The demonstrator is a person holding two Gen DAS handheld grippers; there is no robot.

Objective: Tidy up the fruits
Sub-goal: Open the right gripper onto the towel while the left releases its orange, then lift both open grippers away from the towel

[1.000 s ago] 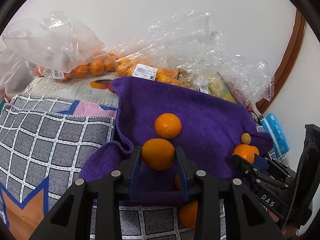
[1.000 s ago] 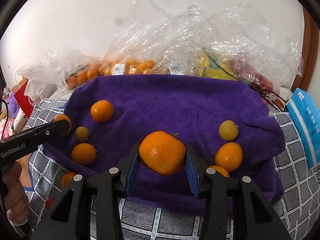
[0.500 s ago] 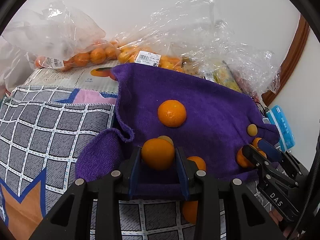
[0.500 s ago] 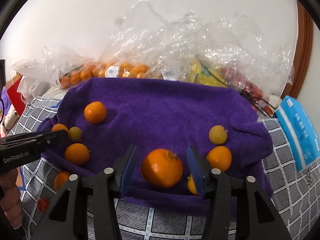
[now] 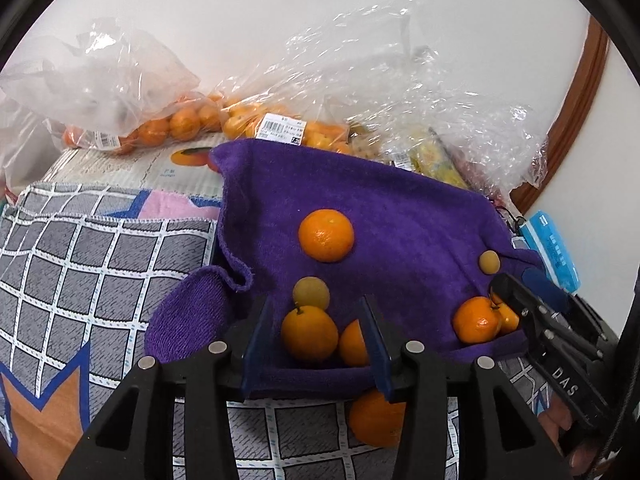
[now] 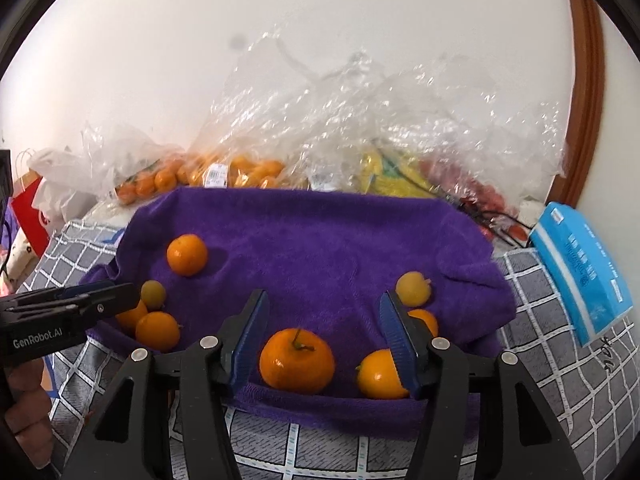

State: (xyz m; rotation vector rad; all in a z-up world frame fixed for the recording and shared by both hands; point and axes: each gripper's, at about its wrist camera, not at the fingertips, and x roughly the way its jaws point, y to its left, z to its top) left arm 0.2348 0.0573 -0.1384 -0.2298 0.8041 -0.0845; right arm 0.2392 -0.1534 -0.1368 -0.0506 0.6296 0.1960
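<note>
Oranges sorted onto both ends of the purple towel (image 6: 320,240)

Left gripper (image 5: 316,336) jaws are opening around an orange (image 5: 309,333) at lower centre, beside its group; right gripper (image 6: 320,340) jaws, also opening, stand clear of a stemmed orange (image 6: 297,361) resting on the towel's near edge.

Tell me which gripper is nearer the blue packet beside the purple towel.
Right. The blue packet lies off the towel's right edge, on the right gripper's side; the left gripper works at the towel's opposite, left end, with the whole towel between.
</note>
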